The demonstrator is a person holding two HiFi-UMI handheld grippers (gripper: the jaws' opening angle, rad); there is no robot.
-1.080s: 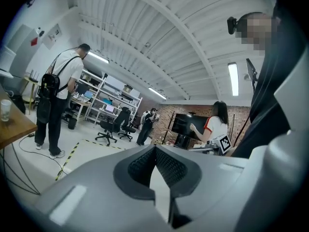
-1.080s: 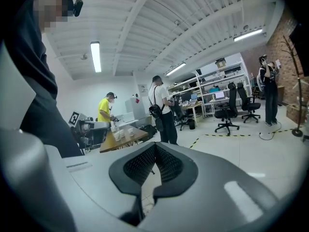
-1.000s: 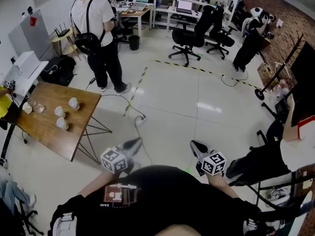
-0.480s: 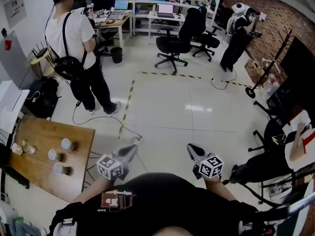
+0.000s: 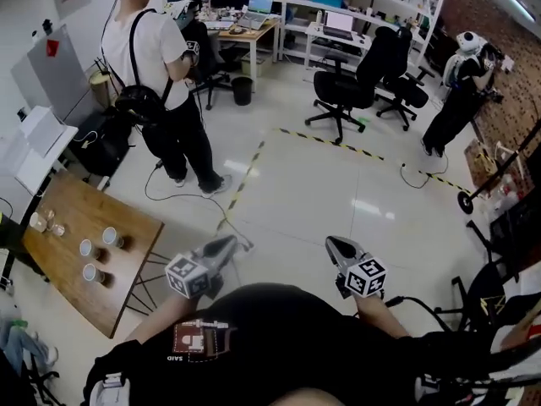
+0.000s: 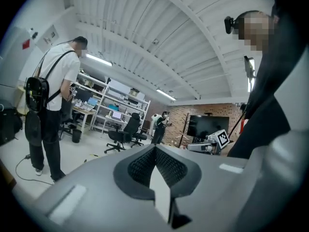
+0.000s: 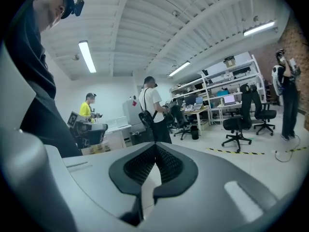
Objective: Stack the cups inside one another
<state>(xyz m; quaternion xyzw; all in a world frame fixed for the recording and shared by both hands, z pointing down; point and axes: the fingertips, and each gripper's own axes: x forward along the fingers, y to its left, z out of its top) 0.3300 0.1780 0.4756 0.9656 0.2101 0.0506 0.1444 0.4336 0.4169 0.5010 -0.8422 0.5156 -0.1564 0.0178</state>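
2 clenched empty, left gripper (image 5: 228,244), right gripper (image 5: 333,244), open floor (image 5: 321,189), 3 cups (image 5: 86,248) on table (image 5: 120,288)

The left gripper (image 5: 226,245) and the right gripper (image 5: 335,246) are held side by side, apart, over a pale floor. Three cups (image 5: 111,238) are set separately on a wooden table (image 5: 122,265), well to the left of the left fingers. A standing person (image 5: 156,57) is seen far beyond the fingertips, and office chairs (image 5: 355,70) beyond the right ones.
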